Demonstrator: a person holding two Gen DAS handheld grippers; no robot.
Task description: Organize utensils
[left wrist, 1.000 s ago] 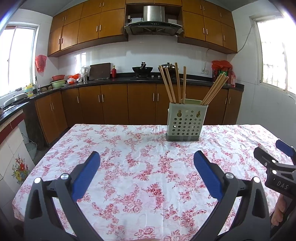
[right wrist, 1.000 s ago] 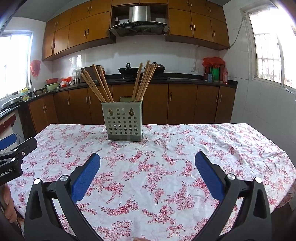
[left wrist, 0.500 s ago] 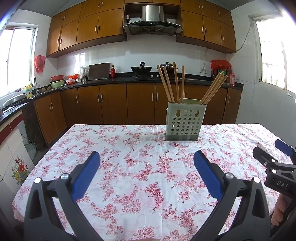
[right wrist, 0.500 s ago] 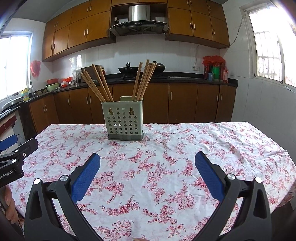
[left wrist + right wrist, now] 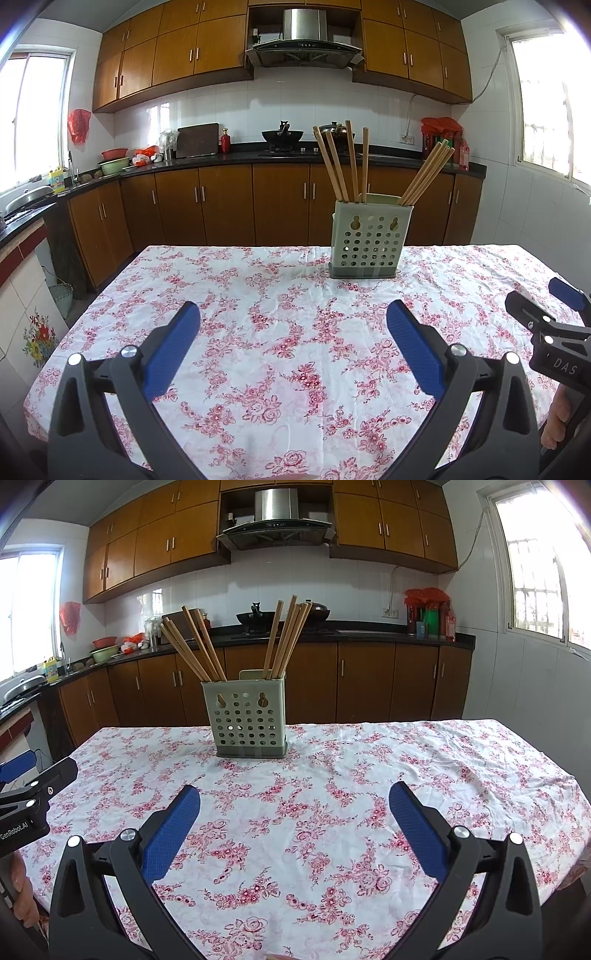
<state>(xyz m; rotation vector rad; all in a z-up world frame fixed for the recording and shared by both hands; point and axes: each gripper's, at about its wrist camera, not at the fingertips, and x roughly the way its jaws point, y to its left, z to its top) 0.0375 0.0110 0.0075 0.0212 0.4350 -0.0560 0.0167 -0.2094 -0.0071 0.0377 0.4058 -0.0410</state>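
The utensil holder stands near the tabletop's far edge, chopsticks upright, leaning outward. Left gripper and right gripper hover wide apart, empty; holder lies ahead between them, neither clearly nearer.

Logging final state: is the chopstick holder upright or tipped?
Upright: the holder sits flat on the tablecloth, chopsticks sticking up out of it.

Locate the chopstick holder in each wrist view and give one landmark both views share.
Left wrist: chopstick holder right of centre, on the far part of the table, beyond the open left gripper.
Right wrist: holder left of centre, beyond the open right gripper.
Shared landmark: range hood.
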